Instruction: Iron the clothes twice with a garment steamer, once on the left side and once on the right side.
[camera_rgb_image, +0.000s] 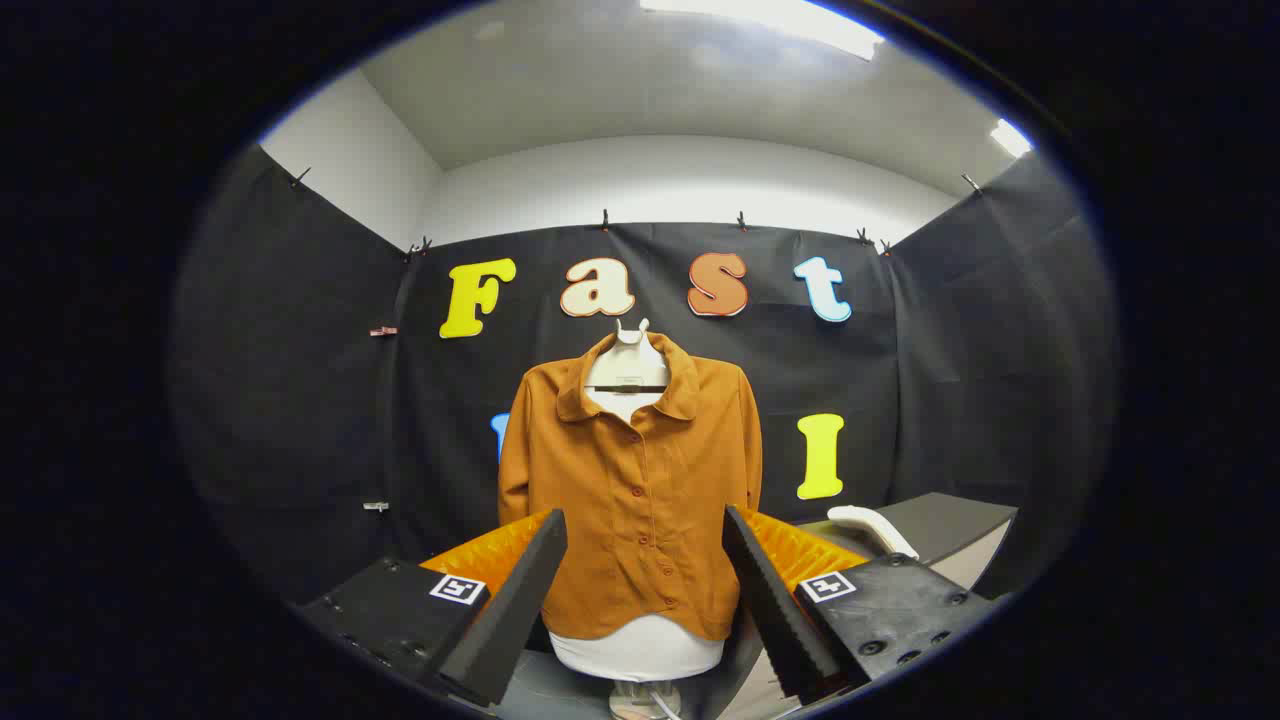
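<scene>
Here the tool (645, 580) stands released at the bottom centre of the frame, its two fingers spread wide with nothing gripped between them. Beyond them, at mid-frame, a rust-orange buttoned shirt (632, 500) hangs on a white mannequin torso (640, 652). At lower right, what may be the white garment steamer (872, 527) lies on a dark counter (950, 520).

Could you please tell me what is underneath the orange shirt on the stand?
The orange shirt covers a white mannequin torso, seen at the open collar and below the hem; its middle is hidden. The open gripper holds nothing.
</scene>
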